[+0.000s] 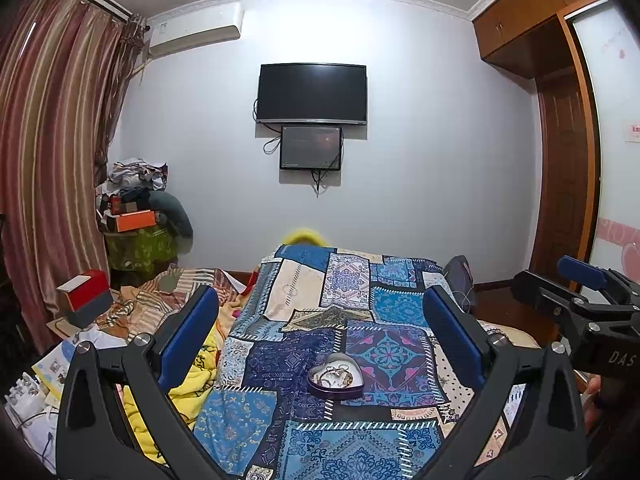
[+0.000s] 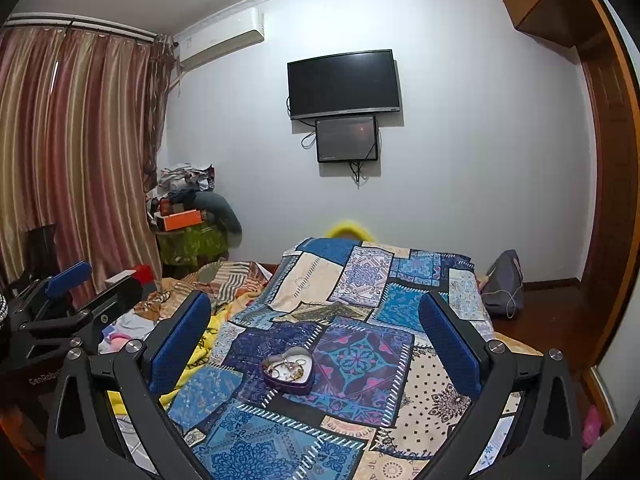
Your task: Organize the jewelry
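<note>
On the far wall (image 1: 420, 168) of the bedroom, pale and bare around it, a dark television (image 1: 311, 94) hangs with a smaller screen (image 1: 311, 148) mounted just beneath, its cables dangling below. A white air conditioner (image 1: 196, 32) sits high in the left corner, next to striped reddish curtains (image 1: 52, 128); a wooden wardrobe (image 1: 560, 92) and door fill the right side. In the left corner stands a heap of clothes and boxes (image 1: 138, 216), an orange box among them.

The bed (image 1: 332, 364) takes up the lower half of both views, covered by a blue patchwork spread; rumpled yellow and striped bedding (image 1: 188, 304) lies along its left edge, with a red-and-grey box (image 1: 86, 296) further left.

The left tongs (image 1: 320, 332) hang above the spread, their blue pads held wide apart and gripping nothing. The right tongs (image 2: 316, 332) are likewise spread wide and empty, hovering over the same patch of bed; each pair shows at the edge of the other's view.

Between the pads in both views, resting on the spread near the middle of the bed, is a heart-shaped tin (image 1: 335, 376) with a dark purple wall. Inside it lies a tangle of jewelry (image 1: 334, 374), gold-toned chains and rings, too small to separate.
</note>
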{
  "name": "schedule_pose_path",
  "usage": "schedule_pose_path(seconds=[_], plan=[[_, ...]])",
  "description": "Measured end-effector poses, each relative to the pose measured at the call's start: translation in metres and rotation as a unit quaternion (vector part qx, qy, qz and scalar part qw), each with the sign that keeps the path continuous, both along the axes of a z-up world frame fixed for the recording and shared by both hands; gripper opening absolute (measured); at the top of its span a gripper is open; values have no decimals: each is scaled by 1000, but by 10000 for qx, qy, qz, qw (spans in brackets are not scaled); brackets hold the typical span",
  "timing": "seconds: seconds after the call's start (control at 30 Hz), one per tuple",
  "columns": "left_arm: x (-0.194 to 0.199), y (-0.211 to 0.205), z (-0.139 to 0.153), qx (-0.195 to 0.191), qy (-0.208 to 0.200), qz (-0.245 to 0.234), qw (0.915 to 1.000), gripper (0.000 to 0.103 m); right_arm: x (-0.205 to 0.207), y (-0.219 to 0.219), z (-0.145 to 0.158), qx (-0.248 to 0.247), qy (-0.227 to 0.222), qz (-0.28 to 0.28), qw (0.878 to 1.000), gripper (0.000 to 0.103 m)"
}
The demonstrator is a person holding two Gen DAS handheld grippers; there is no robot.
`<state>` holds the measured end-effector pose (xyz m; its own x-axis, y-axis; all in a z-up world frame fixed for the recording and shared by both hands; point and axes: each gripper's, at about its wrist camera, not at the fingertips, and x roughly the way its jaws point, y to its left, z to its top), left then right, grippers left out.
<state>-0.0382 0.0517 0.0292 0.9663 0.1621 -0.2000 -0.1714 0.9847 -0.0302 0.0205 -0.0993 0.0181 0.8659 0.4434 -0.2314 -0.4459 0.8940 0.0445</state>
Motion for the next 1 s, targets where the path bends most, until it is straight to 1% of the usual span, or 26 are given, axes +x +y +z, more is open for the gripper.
schedule_pose_path(seconds=[0.2,1.0], plan=[[2,3,0,-75,53,-75,9999,102,0,-1,0,5,-1,-2,10000,103],[7,4,-9,-75,123,-97,9998,102,8,-1,-4,-35,111,-70,9999,103]])
